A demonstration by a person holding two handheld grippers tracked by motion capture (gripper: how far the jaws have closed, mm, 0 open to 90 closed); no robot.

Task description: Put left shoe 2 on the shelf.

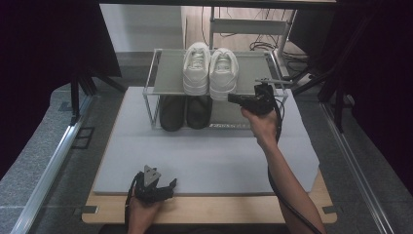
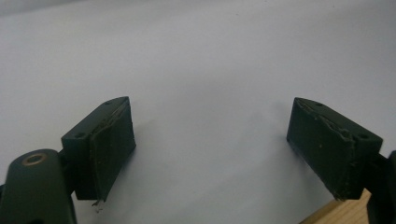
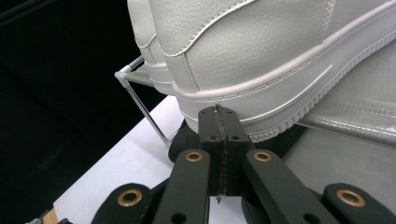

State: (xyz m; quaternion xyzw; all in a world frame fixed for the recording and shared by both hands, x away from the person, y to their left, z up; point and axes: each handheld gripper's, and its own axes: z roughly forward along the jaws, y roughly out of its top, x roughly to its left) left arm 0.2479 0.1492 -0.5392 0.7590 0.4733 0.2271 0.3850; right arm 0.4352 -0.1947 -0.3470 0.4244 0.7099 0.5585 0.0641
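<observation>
Two white sneakers (image 1: 197, 68) (image 1: 223, 73) stand side by side on the top shelf of a wire shoe rack (image 1: 170, 73). Under them sit two black shoes (image 1: 172, 112) (image 1: 198, 111). My right gripper (image 1: 232, 99) is shut with nothing between its jaws. Its tips are at the sole of the right white sneaker (image 3: 261, 56), on that shoe's outer side near the heel. In the right gripper view the right gripper (image 3: 218, 116) looks close enough to touch the sole, though contact is unclear. My left gripper (image 1: 169, 185) rests open near the table's front edge, and the left gripper (image 2: 210, 130) has only white mat between its jaws.
A white mat (image 1: 209, 156) covers most of the wooden table (image 1: 219, 209). The rack's corner post (image 3: 122, 74) and thin wire legs stand beyond the sneakers. Metal rails run along both sides of the table, with dark stands and cables at the back.
</observation>
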